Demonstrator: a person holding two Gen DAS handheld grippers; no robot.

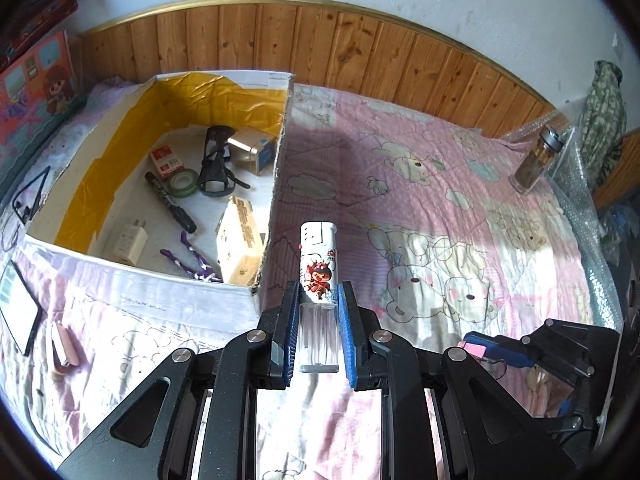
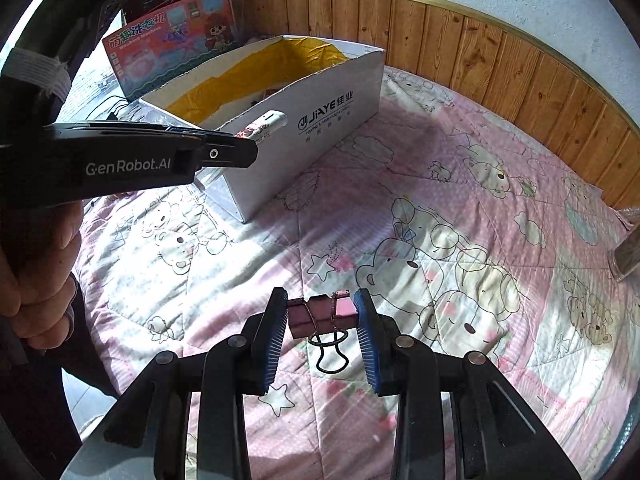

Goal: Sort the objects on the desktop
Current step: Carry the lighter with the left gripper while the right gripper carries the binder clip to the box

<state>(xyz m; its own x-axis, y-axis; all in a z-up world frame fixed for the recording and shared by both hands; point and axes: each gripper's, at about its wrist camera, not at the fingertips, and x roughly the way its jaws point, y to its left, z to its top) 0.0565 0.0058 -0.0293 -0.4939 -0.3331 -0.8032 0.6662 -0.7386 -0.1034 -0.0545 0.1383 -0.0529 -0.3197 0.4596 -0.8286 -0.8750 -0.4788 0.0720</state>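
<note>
My left gripper (image 1: 319, 300) is shut on a clear lighter (image 1: 319, 276) with a white top and a red cartoon figure, held above the pink quilt just right of the near corner of the white cardboard box (image 1: 132, 272). The lighter also shows in the right wrist view (image 2: 264, 124), in front of the box (image 2: 320, 128). My right gripper (image 2: 322, 308) is shut on a pink binder clip (image 2: 322, 314) with black wire handles, held above the quilt. In the left wrist view the right gripper (image 1: 480, 350) sits low at the right.
The box holds a marker (image 1: 170, 202), tape roll (image 1: 183, 184), charger (image 1: 129, 242), small cartons and a metal tin (image 1: 253, 150). A glass bottle (image 1: 538, 158) stands at the far right. A phone (image 1: 18, 308) and pink eraser (image 1: 64, 344) lie at the left. A wooden headboard (image 1: 360, 52) runs behind.
</note>
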